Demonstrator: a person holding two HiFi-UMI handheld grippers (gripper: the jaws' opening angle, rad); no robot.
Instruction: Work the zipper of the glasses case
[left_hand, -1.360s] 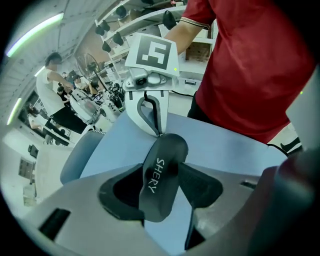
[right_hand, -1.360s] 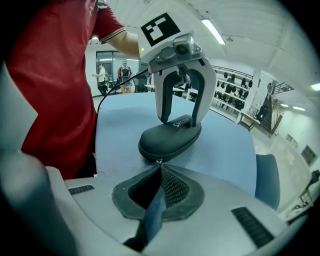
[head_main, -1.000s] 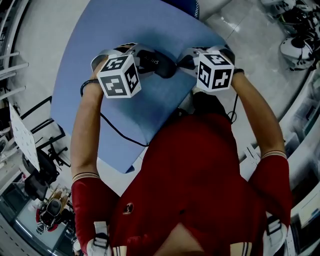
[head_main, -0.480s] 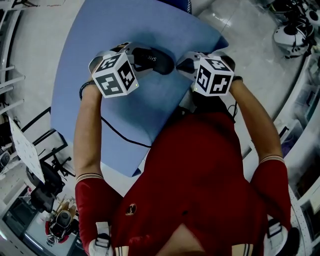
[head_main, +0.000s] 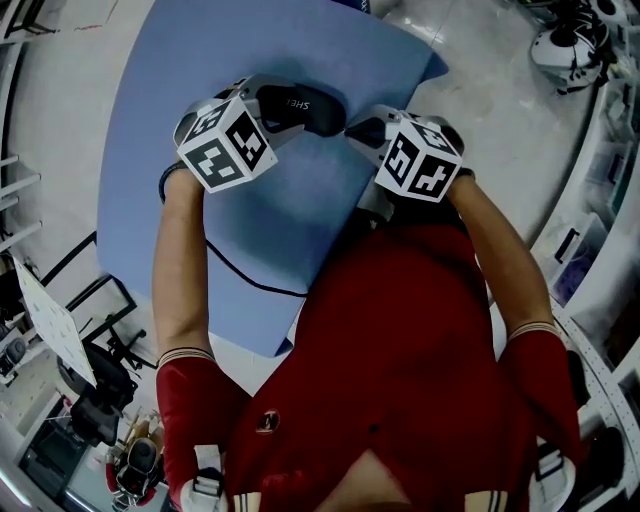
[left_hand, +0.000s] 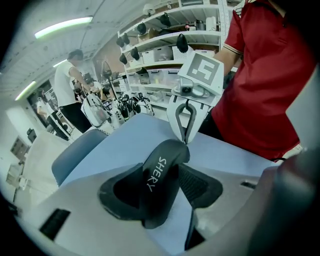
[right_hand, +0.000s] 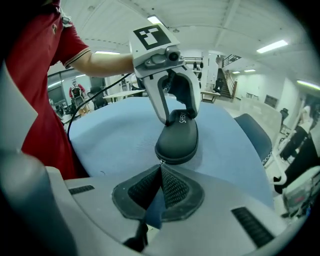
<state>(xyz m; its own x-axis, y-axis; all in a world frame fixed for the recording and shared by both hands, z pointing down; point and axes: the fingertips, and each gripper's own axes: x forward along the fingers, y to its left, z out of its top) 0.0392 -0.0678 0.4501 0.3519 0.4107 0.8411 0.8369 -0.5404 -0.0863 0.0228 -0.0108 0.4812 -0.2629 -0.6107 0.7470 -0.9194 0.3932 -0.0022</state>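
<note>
Clamping the black oval hard-shell glasses case (left_hand: 162, 160) across its middle, the left gripper (left_hand: 159, 192) has both pads pressed on the case's sides. The white "SHERY" print runs along the top of the shell between them. Left gripper's marker cube (head_main: 225, 145) sits at the left in the head view, with a bare forearm behind it.

The case is over the far half of the blue tabletop (head_main: 200, 60), between the two grippers. It lies lengthwise from one to the other. Can't tell whether its underside rests on the table or hangs just above it. A thin black cable (head_main: 250, 275) runs across the blue surface, nearer the person than the case.

Right gripper (right_hand: 161, 170): jaws fully together, with no gap showing between the ribbed pads. The tips are right at the near end of the case, where the small metal zipper pull (right_hand: 162, 161) sticks out at the seam. Tips and pull look to be touching. Can't tell whether the pull is actually pinched between them. In the left gripper view, the right gripper's two fingers converge to a point on that same end of the case.

The person's red polo shirt (head_main: 400, 350) fills the lower right of the head view. Background in the left gripper view: white shelving (left_hand: 165, 40) and a person in a white top (left_hand: 67, 85).
</note>
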